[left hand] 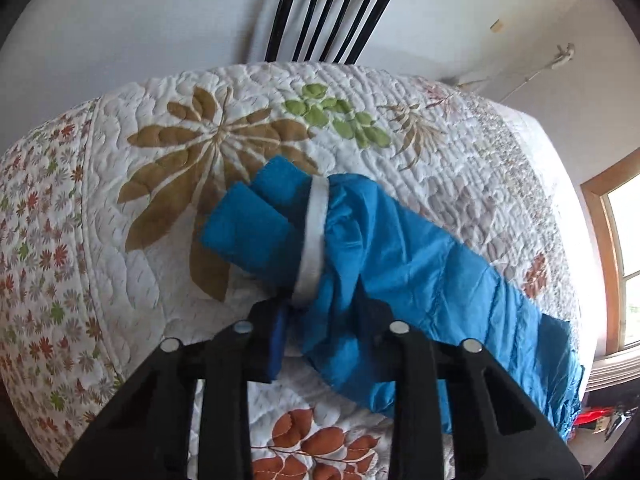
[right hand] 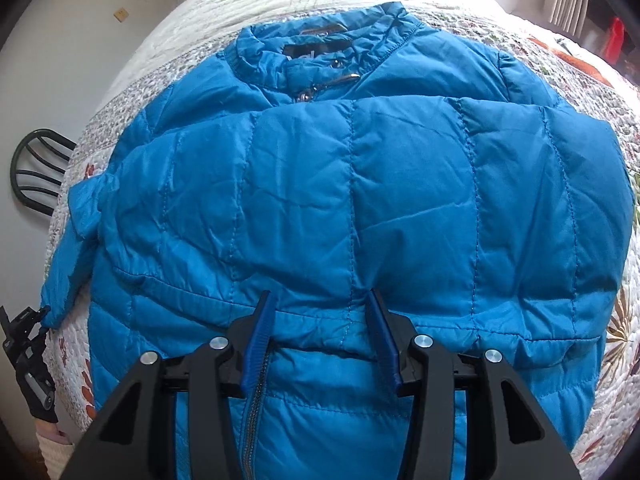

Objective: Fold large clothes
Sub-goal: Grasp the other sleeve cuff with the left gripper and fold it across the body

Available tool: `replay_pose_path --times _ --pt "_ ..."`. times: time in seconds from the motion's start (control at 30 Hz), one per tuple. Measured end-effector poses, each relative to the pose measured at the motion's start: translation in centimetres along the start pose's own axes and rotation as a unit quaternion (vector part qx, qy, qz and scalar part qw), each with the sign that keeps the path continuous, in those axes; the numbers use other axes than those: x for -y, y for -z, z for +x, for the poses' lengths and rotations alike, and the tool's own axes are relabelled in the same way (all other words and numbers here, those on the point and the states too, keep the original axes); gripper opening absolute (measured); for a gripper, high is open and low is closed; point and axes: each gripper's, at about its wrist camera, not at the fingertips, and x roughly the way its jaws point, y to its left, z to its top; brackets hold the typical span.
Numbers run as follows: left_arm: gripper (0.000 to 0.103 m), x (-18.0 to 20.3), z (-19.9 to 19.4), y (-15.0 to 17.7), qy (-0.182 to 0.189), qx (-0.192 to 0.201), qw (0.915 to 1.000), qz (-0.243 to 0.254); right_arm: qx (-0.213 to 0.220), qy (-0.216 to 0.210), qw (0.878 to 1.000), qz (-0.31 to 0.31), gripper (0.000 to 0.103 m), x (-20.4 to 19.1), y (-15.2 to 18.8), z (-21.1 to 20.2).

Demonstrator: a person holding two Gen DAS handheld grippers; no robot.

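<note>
one blue jacket (right hand: 360, 200) on one quilt (left hand: 120, 160); left tool (left hand: 320, 312) pinches its sleeve, right tool (right hand: 322, 320) gapes empty.

A bed carries everything, covered by a white quilted bedspread (left hand: 452, 200) stitched with large brown leaf sprays, a green leaf cluster and rust-red leaves, and bordered with a band of small red, green and grey flowers. A blue puffer jacket (right hand: 360, 200) lies flat on the bedspread, front up, collar toward the far edge, one sleeve folded across the chest. Its other sleeve (left hand: 420, 280) reaches toward the bed's side edge.
</note>
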Motion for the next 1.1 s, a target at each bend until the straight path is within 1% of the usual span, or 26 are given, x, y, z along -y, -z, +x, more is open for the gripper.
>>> replay_pose_path --times 0.13,0.27,0.33,0.4,0.5,0.6,0.8,0.9,1.03,1.1 --pt "0.022 0.9 -1.8 0.1 0.014 0.027 0.9993 0.02 -0.002 -0.005 1.0 0.002 0.048 0.2 0.0 -0.1" --pt "0.021 3.0 -4.2 0.8 0.033 0.059 0.9963 0.054 0.0 -0.011 1.0 0.006 0.048 0.4 0.2 -0.7" --pt "0.021 4.6 -5.6 1.5 0.047 0.078 0.9927 0.079 0.002 -0.014 1.0 0.003 0.048 0.5 0.1 -1.1" --pt "0.02 6.6 -7.3 2.5 0.063 0.095 0.987 0.113 0.003 -0.017 1.0 0.001 0.048 0.5 0.1 -1.4" --pt "0.02 10.1 -9.4 4.4 0.095 0.108 0.9755 0.166 0.004 -0.015 1.0 0.003 0.048 0.7 -0.2 -1.5" --pt "0.02 14.0 -10.8 6.8 0.137 0.097 0.9615 0.218 0.003 -0.014 1.0 0.002 0.048 0.8 -0.3 -1.6" --pt "0.02 22.0 -11.5 13.5 0.201 0.062 0.9247 0.317 0.006 -0.02 1.0 -0.008 0.048 0.6 -0.3 -1.7" --pt "0.02 25.5 -10.5 17.4 0.22 0.034 0.9086 0.353 0.006 -0.022 1.0 -0.008 0.048 0.7 -0.3 -1.6" --pt "0.02 28.4 -7.9 21.8 0.226 -0.007 0.894 0.387 0.003 -0.025 1.0 -0.005 0.048 1.1 -0.1 -1.4" --pt "0.02 29.2 -6.1 23.6 0.216 -0.027 0.8897 0.401 0.002 -0.027 1.0 -0.005 0.048 1.1 0.0 -1.3"
